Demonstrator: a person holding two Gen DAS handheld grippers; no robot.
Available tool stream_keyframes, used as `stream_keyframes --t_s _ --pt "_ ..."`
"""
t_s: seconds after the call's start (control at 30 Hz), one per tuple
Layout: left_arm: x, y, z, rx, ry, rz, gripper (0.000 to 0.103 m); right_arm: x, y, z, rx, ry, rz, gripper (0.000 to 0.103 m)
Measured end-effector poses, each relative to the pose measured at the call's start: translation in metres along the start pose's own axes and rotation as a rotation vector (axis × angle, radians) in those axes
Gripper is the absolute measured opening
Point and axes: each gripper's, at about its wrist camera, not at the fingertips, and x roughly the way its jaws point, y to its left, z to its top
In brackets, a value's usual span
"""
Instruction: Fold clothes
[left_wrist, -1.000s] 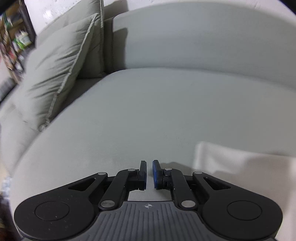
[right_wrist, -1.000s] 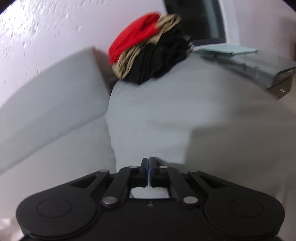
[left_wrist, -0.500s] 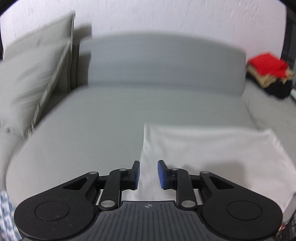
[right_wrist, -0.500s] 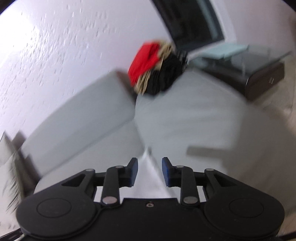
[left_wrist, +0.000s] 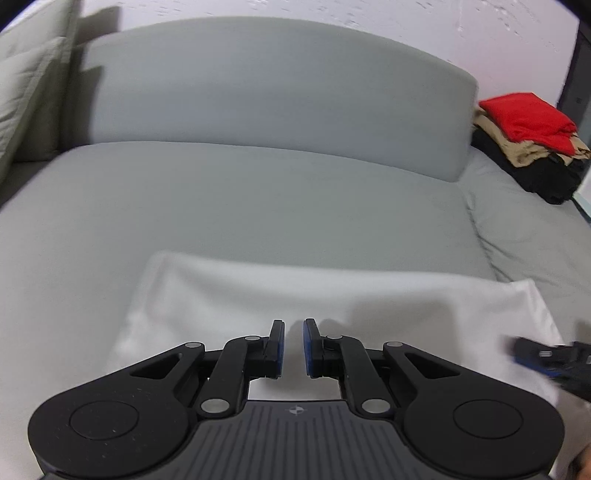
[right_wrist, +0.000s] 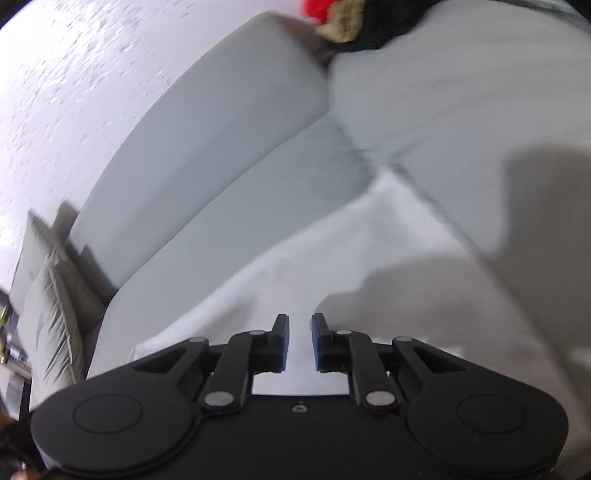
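Jaws of left gripper (left_wrist: 293, 325) and right gripper (right_wrist: 298, 319) narrowly parted, empty, over white cloth (left_wrist: 332, 295) (apparently folded); no legible writing.

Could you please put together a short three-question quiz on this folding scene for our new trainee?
1. True or false: the left tool is shut on the white cloth.
2. Which garment tops the folded pile at the far right of the sofa? A) black B) red C) tan
3. Fill in: in the left wrist view, the right tool shows blurred over the cloth's ___ edge.

Key
1. False: its fingers stand apart, with nothing between them.
2. B: red lies on top, tan under it, black at the bottom.
3. Right.
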Motion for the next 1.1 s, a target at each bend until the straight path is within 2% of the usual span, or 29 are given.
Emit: stream_keyframes --t_s 0.03,0.1,0.17,0.2,0.23,0.27,0.43,0.47,0.57,0.6,0.67,0.73,0.77,0.83,0.9,1.0,1.1 --pt "0.009 -0.006 0.001 0.012 -0.002 -0.022 0.009 0.009 0.004 0.000 -0.021 0.010 0.029 0.015" --pt "0.007 0.003 -0.002 0.002 -0.003 0.048 0.013 0.028 0.012 -0.001 -0.064 0.029 0.087 0.016" --pt "0.005 0.012 -0.005 -0.008 -0.005 0.119 0.024 0.044 0.013 -0.001 -0.092 0.053 0.116 0.016" --pt "0.004 0.017 -0.006 -0.013 -0.005 0.155 0.024 0.047 0.009 0.000 -0.090 0.051 0.107 0.011" --pt "0.003 0.021 -0.008 -0.018 -0.006 0.191 0.023 0.045 0.000 0.003 -0.068 0.028 0.089 0.002" --pt "0.002 0.026 -0.009 -0.023 -0.007 0.227 0.012 0.037 -0.012 0.006 -0.031 -0.014 0.039 0.000" --pt "-0.002 0.050 -0.016 -0.049 -0.010 0.406 0.012 -0.007 -0.072 0.018 0.161 -0.212 -0.216 0.000" --pt "-0.003 0.054 -0.017 -0.054 -0.010 0.442 0.012 -0.013 -0.076 0.020 0.176 -0.207 -0.203 0.000" --pt "-0.006 0.068 -0.021 -0.070 -0.012 0.549 0.015 -0.027 -0.052 0.023 0.071 -0.204 -0.320 0.000" --pt "-0.009 0.071 -0.022 -0.053 0.005 0.591 0.017 -0.032 -0.046 0.023 0.048 -0.205 -0.349 0.003" --pt "-0.017 0.084 -0.025 -0.046 0.075 0.607 0.018 -0.050 -0.039 0.024 0.034 -0.208 -0.378 0.006" --pt "-0.034 0.099 -0.031 -0.061 0.097 0.589 0.018 -0.075 -0.035 0.023 0.027 -0.206 -0.357 0.009" --pt "-0.046 0.102 -0.033 -0.079 0.087 0.546 0.017 -0.089 -0.033 0.022 0.024 -0.205 -0.344 0.012" --pt "-0.069 0.108 -0.038 -0.117 0.066 0.458 0.017 -0.110 -0.026 0.018 0.008 -0.206 -0.327 0.026" --pt "-0.092 0.104 -0.043 -0.132 0.025 0.347 0.017 -0.124 -0.022 0.015 -0.003 -0.199 -0.297 0.036" --pt "-0.121 0.091 -0.060 -0.124 -0.037 0.208 0.019 -0.139 -0.017 0.009 -0.010 -0.164 -0.251 0.039" --pt "-0.121 0.072 -0.068 -0.114 -0.047 0.120 0.019 -0.140 -0.011 -0.007 -0.035 -0.108 -0.212 0.037"
